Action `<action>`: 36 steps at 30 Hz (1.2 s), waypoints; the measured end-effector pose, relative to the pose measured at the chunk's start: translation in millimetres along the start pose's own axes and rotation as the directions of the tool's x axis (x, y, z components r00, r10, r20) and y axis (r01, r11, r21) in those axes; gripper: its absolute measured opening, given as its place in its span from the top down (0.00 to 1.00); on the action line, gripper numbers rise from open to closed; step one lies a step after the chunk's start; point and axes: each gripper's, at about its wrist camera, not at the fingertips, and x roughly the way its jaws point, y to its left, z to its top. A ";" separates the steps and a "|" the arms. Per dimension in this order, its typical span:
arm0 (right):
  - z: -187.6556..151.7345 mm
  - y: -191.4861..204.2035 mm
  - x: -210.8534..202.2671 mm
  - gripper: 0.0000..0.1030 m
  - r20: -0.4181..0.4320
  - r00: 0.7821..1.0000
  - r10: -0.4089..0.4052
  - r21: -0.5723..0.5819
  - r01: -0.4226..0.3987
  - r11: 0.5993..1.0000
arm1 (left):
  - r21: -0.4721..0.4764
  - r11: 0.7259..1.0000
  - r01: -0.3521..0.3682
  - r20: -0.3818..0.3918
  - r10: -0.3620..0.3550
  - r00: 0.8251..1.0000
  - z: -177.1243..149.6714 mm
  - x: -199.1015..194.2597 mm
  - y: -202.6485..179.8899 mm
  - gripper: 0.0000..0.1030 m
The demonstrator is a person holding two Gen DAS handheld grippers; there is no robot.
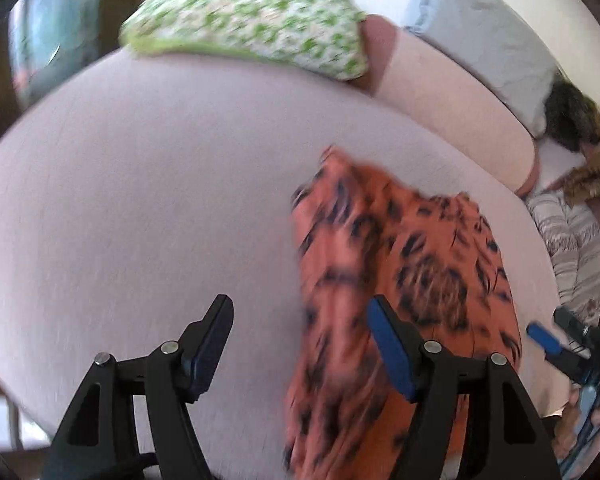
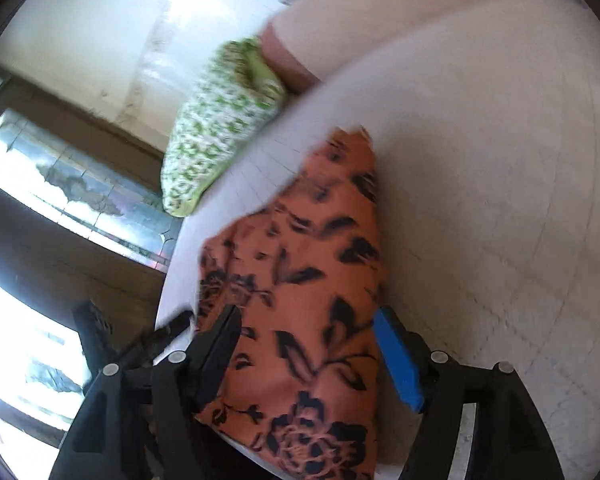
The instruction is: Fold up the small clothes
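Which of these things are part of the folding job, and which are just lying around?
In the job:
- orange floral cloth
- left gripper, open
- right gripper, open over the cloth
- bed it lies on

Lying about:
- green patterned pillow
- grey pillow
- striped fabric

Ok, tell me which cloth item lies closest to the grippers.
The orange garment with black flowers, lying between the right gripper's open jaws. The green-patterned piece sits farther off at the bed's edge.
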 end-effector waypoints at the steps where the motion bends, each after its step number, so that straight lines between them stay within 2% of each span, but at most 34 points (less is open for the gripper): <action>1: -0.3 10.7 1.0 0.30 -0.005 1.000 0.006 -0.043 -0.006 0.999 | -0.017 1.000 0.020 -0.020 -0.021 1.000 -8.8 -2.5 4.6 0.32; 3: -0.7 24.2 12.9 0.30 -0.025 1.000 0.005 -0.093 -0.007 0.996 | -0.043 0.998 0.051 -0.039 -0.053 0.998 -22.8 -7.5 10.1 0.32; 4: -6.0 25.9 14.6 0.30 -0.040 0.999 0.015 -0.101 -0.019 0.995 | -0.049 0.997 0.061 -0.045 -0.063 0.997 -27.0 -8.6 10.8 0.35; 5: -8.1 27.3 18.5 0.30 -0.056 0.998 0.028 -0.100 -0.033 0.994 | -0.046 0.996 0.077 -0.055 -0.079 0.995 -30.4 -7.4 11.3 0.54; 6: -10.1 26.8 21.6 0.30 -0.069 0.997 0.036 -0.096 -0.043 0.994 | -0.067 0.994 0.089 -0.074 -0.094 0.993 -32.4 -3.1 15.1 0.66; 7: -11.8 27.2 27.4 0.30 -0.081 0.996 0.038 -0.094 -0.046 0.995 | -0.127 0.987 0.104 -0.101 -0.117 0.988 -34.6 3.7 23.7 0.79; 8: -10.0 29.3 36.6 0.30 -0.094 0.995 0.033 -0.093 -0.042 0.995 | -0.190 0.973 0.129 -0.107 -0.151 0.983 -37.7 10.5 34.1 0.78; 10: -11.5 26.5 48.7 0.30 -0.123 0.992 0.026 -0.083 -0.036 0.996 | -0.245 0.954 0.171 -0.107 -0.202 0.973 -40.9 16.2 48.4 0.78; 13: -11.5 27.6 49.2 0.29 -0.130 0.991 0.030 -0.095 -0.043 0.995 | -0.159 0.975 0.157 -0.124 -0.177 0.976 -35.0 1.3 34.6 0.78; 15: -8.8 27.2 48.2 0.29 -0.137 0.990 0.038 -0.091 -0.050 0.995 | -0.105 0.978 0.179 -0.085 -0.188 0.978 -25.2 -12.8 25.5 0.73; 17: -7.8 25.1 45.8 0.28 -0.134 0.990 0.047 -0.077 -0.057 0.995 | -0.056 0.982 0.179 -0.034 -0.182 0.983 -11.5 -24.7 16.4 0.44; 19: -7.4 25.6 44.4 0.26 -0.131 0.990 0.055 -0.070 -0.064 0.995 | -0.001 0.984 0.180 0.006 -0.180 0.984 6.1 -24.7 8.6 0.36; 21: -7.3 25.9 43.9 0.25 -0.131 0.989 0.062 -0.073 -0.072 0.995 | 0.051 0.978 0.204 -0.003 -0.204 0.979 25.4 -11.1 0.7 0.36; 23: -7.0 25.3 44.9 0.25 -0.138 0.988 0.070 -0.070 -0.080 0.994 | 0.027 0.981 0.192 -0.035 -0.191 0.981 41.0 1.9 0.8 0.36; 25: -7.1 24.9 46.1 0.25 -0.143 0.987 0.075 -0.062 -0.084 0.994 | 0.013 0.972 0.235 -0.072 -0.234 0.970 44.9 -1.2 4.0 0.36; 27: -7.6 23.5 46.0 0.25 -0.148 0.985 0.085 -0.060 -0.095 0.994 | 0.042 0.976 0.215 -0.050 -0.213 0.976 35.3 -16.9 7.7 0.36; 28: -8.2 22.9 47.1 0.25 -0.151 0.985 0.087 -0.069 -0.098 0.993 | 0.043 0.973 0.225 -0.051 -0.223 0.974 26.4 -24.3 12.7 0.36; 30: -9.4 20.2 50.8 0.25 -0.161 0.982 0.094 -0.076 -0.108 0.991 | 0.010 0.972 0.236 -0.078 -0.235 0.969 7.3 -29.1 22.1 0.36; 32: -10.2 18.1 52.8 0.25 -0.164 0.982 0.099 -0.081 -0.113 0.990 | -0.009 0.978 0.206 -0.068 -0.207 0.976 -11.2 -37.6 28.5 0.36; 36: -8.9 16.5 51.4 0.25 -0.165 0.981 0.105 -0.077 -0.119 0.990 | -0.059 0.974 0.218 -0.037 -0.220 0.975 -12.8 -60.4 40.2 0.36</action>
